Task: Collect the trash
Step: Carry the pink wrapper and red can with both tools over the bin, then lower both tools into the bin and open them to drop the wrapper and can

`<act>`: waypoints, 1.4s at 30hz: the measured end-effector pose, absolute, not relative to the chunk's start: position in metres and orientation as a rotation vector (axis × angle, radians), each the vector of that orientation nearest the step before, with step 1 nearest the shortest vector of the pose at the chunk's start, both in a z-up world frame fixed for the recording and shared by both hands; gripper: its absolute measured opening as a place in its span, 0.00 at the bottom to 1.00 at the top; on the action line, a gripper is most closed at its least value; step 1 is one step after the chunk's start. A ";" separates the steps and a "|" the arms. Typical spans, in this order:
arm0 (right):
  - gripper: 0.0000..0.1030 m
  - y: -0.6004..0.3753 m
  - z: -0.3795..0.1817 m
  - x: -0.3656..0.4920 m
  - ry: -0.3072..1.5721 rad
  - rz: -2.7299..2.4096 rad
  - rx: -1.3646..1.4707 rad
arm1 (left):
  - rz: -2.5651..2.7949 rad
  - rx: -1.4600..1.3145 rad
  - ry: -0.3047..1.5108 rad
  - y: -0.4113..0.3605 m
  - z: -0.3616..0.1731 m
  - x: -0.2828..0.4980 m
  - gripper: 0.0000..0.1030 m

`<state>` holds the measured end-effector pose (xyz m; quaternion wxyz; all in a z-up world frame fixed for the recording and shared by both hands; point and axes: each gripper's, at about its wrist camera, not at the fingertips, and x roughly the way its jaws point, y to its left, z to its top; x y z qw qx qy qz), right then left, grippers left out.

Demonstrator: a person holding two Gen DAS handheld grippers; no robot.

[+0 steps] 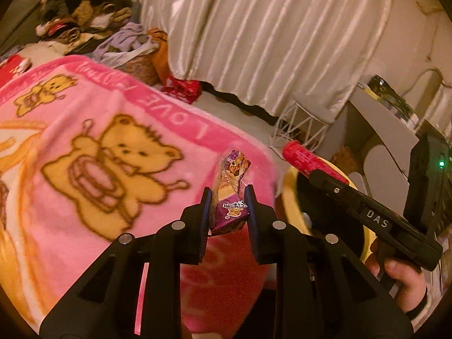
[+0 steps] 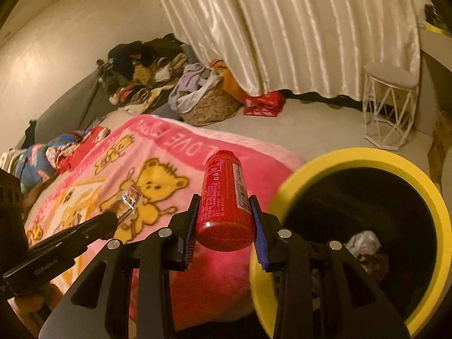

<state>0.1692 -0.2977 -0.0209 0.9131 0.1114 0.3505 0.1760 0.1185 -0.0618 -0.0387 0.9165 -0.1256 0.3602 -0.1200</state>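
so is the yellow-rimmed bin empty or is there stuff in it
Not empty. The yellow-rimmed black bin already holds crumpled pale trash near its bottom; how full it is, I cannot tell.

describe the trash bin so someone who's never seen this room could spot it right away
Start at the bed with the pink teddy-bear blanket. Just off its near right corner, on the floor in front of the white wire stool, stands the trash bin. It is the only round container with a bright yellow rim and a black inside.
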 end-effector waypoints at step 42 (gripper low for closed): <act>0.32 -0.441 -0.048 0.144 0.741 0.061 0.419 | -0.523 -0.040 0.776 -0.194 -0.052 0.127 0.18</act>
